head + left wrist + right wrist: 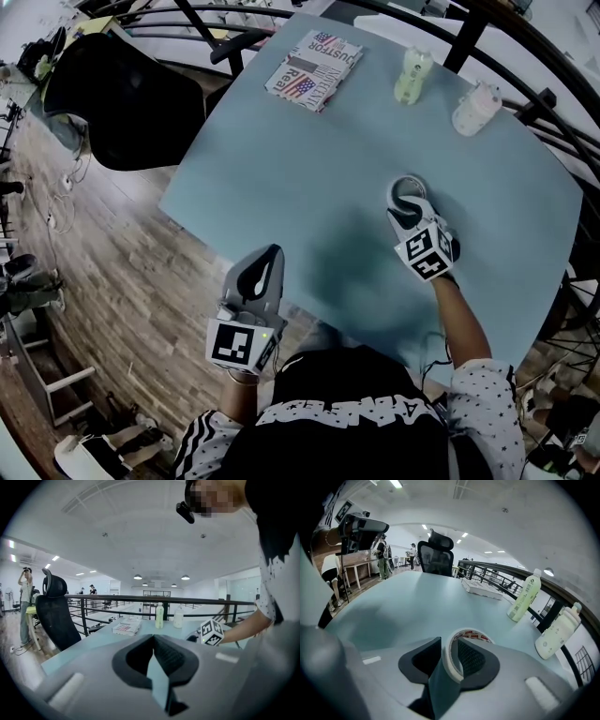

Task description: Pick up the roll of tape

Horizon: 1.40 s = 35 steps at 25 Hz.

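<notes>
Tape lies flat on the table, hole up, on the R side and well short of the bottles. R gripper is right on it, pointing down and away from us. In the right gripper view the near wall of the roll stands btwn the jaws of the R gripper, one jaw outside the ring and the other inside the hole. Jaws are apart, and we judge no squeeze yet. So the roll sits dead ahead of the R tips, and the wall runs across the gap, which suits a pinch.

L gripper hangs at the near-left table edge, well apart from the tape. Its jaws meet at the tips w/ nothing in them.

R hand is much nearer. Next, we'd say: close R on the wall, then lift.
</notes>
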Each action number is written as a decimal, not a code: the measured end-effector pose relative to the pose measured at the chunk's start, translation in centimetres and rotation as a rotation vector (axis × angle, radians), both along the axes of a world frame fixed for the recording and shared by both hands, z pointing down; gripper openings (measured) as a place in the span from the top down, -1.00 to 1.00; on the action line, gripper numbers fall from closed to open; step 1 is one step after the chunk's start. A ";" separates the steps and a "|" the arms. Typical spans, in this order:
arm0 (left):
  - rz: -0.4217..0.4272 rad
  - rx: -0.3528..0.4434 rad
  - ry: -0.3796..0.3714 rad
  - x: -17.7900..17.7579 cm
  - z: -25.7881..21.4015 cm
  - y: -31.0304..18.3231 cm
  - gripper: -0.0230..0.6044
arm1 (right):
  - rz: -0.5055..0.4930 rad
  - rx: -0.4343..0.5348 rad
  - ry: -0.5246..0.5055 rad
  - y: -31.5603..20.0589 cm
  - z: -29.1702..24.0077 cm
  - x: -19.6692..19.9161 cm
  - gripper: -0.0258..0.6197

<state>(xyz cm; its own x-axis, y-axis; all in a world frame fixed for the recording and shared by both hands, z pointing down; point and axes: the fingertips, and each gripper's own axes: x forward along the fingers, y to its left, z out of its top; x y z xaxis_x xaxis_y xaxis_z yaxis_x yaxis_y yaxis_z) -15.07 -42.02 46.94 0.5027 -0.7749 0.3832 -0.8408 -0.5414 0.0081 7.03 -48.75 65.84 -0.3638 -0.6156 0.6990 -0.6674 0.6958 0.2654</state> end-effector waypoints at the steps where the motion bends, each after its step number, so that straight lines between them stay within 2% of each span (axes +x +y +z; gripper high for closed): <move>1: -0.005 0.001 0.000 -0.2 0.0 0.0 0.93 | -0.006 -0.008 0.004 -0.1 0.2 -0.1 0.55; 5: -0.017 0.068 0.051 -0.7 -0.5 -0.3 0.93 | -0.031 -0.032 0.029 -0.1 0.6 -0.2 0.56; 7: -0.024 0.063 0.053 -1.2 -0.5 -0.1 0.93 | -0.040 -0.035 0.044 0.0 0.7 -0.3 0.64; 12: -0.050 0.056 0.058 -1.4 0.3 -0.1 0.93 | -0.048 -0.017 0.047 -0.7 0.6 -0.3 0.67; 16: -0.039 0.046 0.055 -1.0 0.6 0.1 0.93 | -0.034 -0.011 0.041 -0.1 0.6 -0.1 0.75; 22: -0.030 0.057 0.051 -1.1 0.3 0.4 0.93 | -0.022 0.005 0.039 0.5 0.0 0.1 0.75; 35: -0.016 0.086 0.059 -2.0 -0.8 1.2 0.93 | 0.025 0.102 -0.076 2.4 -6.3 -1.4 0.76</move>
